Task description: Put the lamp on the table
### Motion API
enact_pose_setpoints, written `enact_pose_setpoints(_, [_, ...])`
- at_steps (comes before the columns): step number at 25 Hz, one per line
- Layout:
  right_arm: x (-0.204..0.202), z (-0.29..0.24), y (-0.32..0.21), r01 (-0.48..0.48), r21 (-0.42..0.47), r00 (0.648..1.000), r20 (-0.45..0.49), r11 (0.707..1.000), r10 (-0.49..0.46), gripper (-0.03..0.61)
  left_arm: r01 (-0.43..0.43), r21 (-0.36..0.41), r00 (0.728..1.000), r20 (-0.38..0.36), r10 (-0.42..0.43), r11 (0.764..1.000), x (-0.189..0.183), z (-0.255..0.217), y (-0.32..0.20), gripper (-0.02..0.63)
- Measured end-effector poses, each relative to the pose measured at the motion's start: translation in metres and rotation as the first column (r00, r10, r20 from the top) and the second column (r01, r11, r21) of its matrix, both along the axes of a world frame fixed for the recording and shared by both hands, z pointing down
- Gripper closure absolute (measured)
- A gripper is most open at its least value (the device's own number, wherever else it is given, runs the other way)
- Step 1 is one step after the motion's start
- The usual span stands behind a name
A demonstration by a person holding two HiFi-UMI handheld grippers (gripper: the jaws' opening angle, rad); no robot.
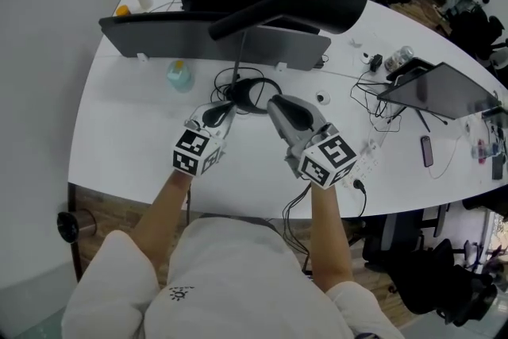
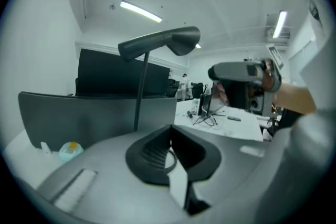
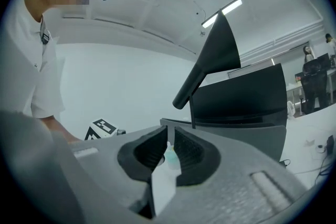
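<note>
**Head view:** The black lamp (image 1: pixel 317 0) rises over the white table (image 1: pixel 119 139). Its ring base is at the table's middle, just beside both gripper tips, and its shade reaches toward 1 o'clock. The left gripper (image 1: pixel 216 115) comes in from 7 o'clock and the right gripper (image 1: pixel 278 105) from 5 o'clock. A teal bottle (image 1: pixel 180 75) sits at 10 o'clock of the base.

**Left gripper view:** The jaws are pressed together, with nothing visible between them. The lamp (image 2: pixel 168 42) stands at 12 o'clock and the bottle (image 2: pixel 70 150) at 8 o'clock.

**Right gripper view:** The jaws stand a narrow slit apart, their pads pressing on nothing. The bottle (image 3: pixel 170 157) shows through the gap. The lamp (image 3: pixel 218 55) towers at 1 o'clock.
</note>
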State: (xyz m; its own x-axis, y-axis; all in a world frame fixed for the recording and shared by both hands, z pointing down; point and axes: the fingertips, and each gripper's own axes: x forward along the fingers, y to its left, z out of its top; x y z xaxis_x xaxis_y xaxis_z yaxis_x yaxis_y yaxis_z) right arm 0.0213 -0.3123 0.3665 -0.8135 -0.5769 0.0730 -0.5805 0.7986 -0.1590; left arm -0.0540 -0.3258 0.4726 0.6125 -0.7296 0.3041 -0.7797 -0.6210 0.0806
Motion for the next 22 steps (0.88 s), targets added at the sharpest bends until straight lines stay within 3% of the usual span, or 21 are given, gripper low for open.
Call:
enact_pose_setpoints(12, [0.023, -0.015, 0.061, -0.013, 0.053, 1.0, 0.019, 0.998, 0.012, 0.538, -0.021, 0.063, 1.0, -0.005, 0.021, 0.998, 0.01, -0.044, 0.046, 0.618])
enact_pose_setpoints(22, [0.046, -0.019, 0.086, -0.058, 0.048, 0.998, 0.018, 0.997, 0.057, 0.54, -0.012, 0.054, 1.0, -0.007, 0.013, 0.998, 0.005, -0.049, 0.079, 0.618])
